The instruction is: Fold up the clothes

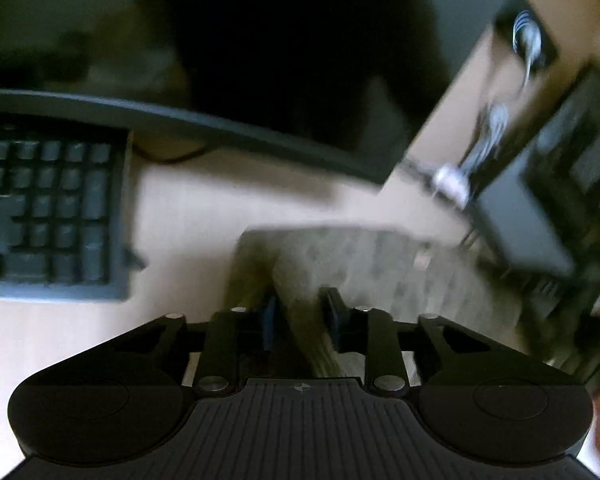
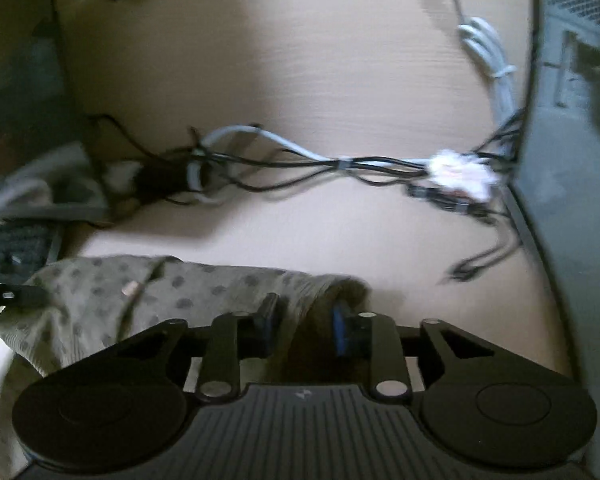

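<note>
An olive garment with dark dots lies bunched on a pale wooden desk. In the left wrist view a ridge of it runs up between the blue-padded fingers of my left gripper, which is shut on that fold. In the right wrist view the same garment spreads to the left. Its right end is gathered between the fingers of my right gripper, which is shut on the bunch. Both views are blurred.
A black keyboard sits to the left, behind a dark curved edge. A tangle of grey and black cables crosses the desk beyond the garment. A grey computer case stands at the right.
</note>
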